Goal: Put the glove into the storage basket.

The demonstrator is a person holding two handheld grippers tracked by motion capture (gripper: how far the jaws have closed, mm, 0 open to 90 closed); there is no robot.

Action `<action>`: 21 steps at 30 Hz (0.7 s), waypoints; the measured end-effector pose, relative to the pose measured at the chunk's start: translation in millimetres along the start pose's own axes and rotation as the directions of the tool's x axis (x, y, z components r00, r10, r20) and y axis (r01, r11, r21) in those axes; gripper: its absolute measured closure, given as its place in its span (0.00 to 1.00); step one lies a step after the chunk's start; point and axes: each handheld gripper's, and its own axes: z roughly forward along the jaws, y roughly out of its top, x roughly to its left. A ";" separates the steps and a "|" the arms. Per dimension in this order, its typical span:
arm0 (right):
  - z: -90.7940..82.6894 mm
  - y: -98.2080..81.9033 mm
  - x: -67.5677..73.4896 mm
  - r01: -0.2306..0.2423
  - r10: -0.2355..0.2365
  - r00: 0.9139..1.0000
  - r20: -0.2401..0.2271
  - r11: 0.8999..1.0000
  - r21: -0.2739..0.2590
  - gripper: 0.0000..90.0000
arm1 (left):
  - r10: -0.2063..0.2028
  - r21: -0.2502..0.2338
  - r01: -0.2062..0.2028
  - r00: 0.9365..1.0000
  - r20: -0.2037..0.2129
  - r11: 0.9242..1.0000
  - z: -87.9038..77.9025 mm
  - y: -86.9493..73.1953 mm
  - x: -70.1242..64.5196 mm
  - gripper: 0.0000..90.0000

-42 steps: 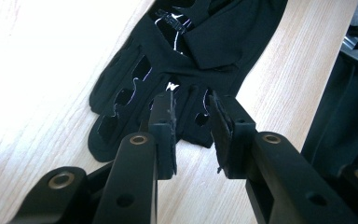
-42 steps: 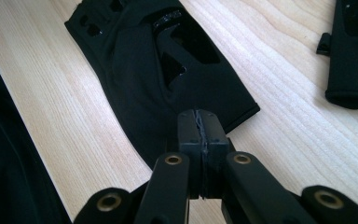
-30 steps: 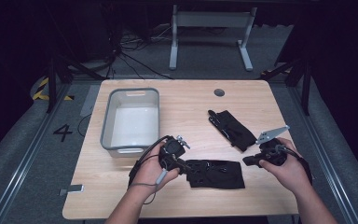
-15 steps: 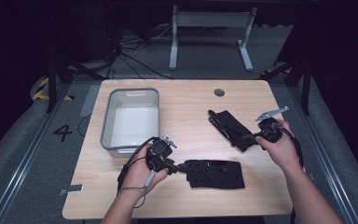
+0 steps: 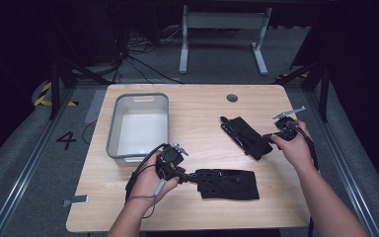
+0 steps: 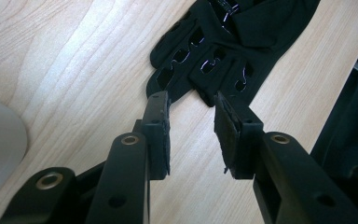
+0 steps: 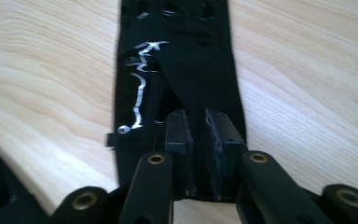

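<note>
Right gripper view: right gripper (image 7: 199,122), jaws just opened a slit and pinching nothing, lies over the near end of the folded black glove (image 7: 179,70), whose long axis runs straight ahead.

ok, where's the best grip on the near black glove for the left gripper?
Probably a fingertip at the near glove's left end, coming in low from the left. It lies flat on the table, fingers pointing at the left gripper, whose open jaws line up on one.
</note>
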 end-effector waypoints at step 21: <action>27.5 -3.2 -28.0 -0.096 0.092 0.994 0.056 0.993 0.062 0.62 | 0.001 0.013 -0.001 1.000 0.000 1.000 5.4 0.4 0.8 0.73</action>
